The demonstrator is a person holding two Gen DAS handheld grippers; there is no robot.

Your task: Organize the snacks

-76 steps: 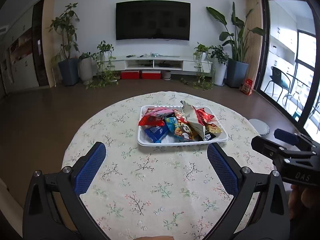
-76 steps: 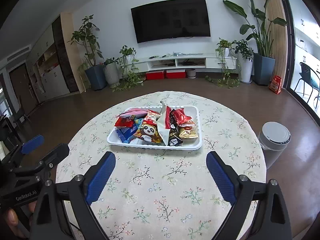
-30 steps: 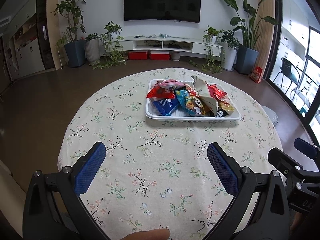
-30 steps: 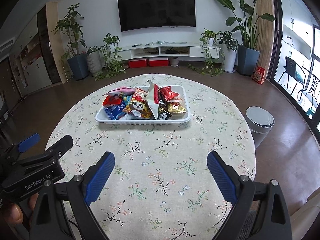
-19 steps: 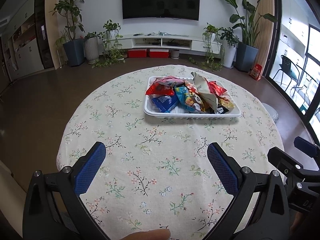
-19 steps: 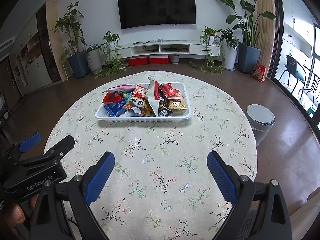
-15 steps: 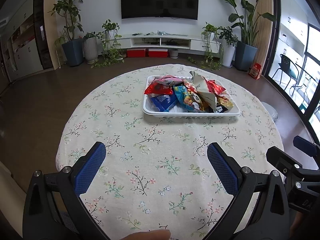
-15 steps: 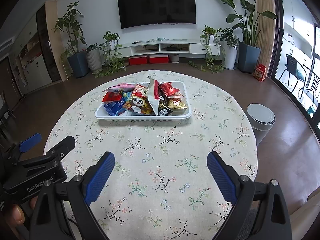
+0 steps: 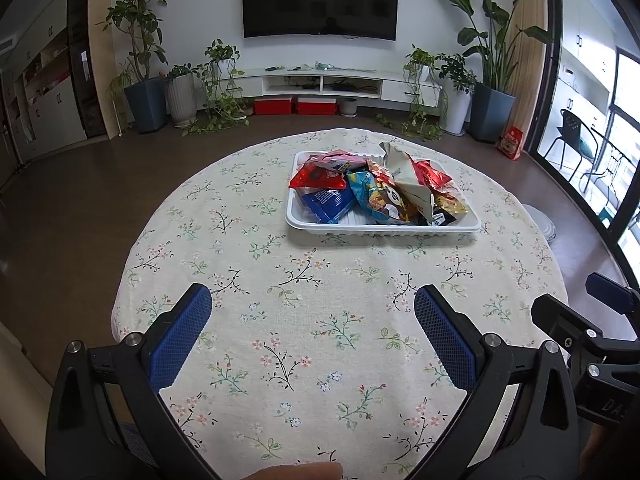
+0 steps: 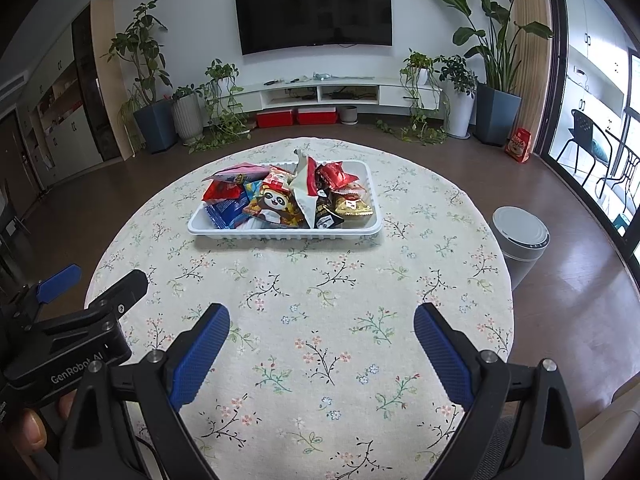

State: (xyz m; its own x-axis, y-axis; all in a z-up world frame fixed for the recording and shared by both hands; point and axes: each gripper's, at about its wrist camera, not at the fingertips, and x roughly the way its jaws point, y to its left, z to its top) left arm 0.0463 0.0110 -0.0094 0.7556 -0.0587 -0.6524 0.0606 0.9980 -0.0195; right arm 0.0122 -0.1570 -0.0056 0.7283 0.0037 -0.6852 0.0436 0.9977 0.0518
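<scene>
A white tray (image 9: 380, 229) (image 10: 280, 234) sits on the far half of a round table with a flowered cloth (image 9: 312, 320) (image 10: 328, 300). Several snack packets are heaped in it: a red packet (image 9: 318, 178), a blue packet (image 9: 328, 203), a panda packet (image 10: 276, 202), a gold packet (image 10: 354, 208). My left gripper (image 9: 312, 312) hangs open over the near part of the table, with nothing between its blue pads. My right gripper (image 10: 322, 330) is open too, empty, over the near edge. Each gripper shows at the side of the other's view.
A grey lidded bin (image 10: 520, 240) stands on the floor right of the table. Beyond the table are potted plants (image 9: 144, 80), a low white TV shelf (image 9: 332, 84) and a wall TV (image 9: 320, 2). A fingertip (image 9: 300, 472) shows at the bottom edge.
Both grippers have drawn back from the tray and risen, so more of the table shows. In the last half second there is barely any motion. Both have stayed open.
</scene>
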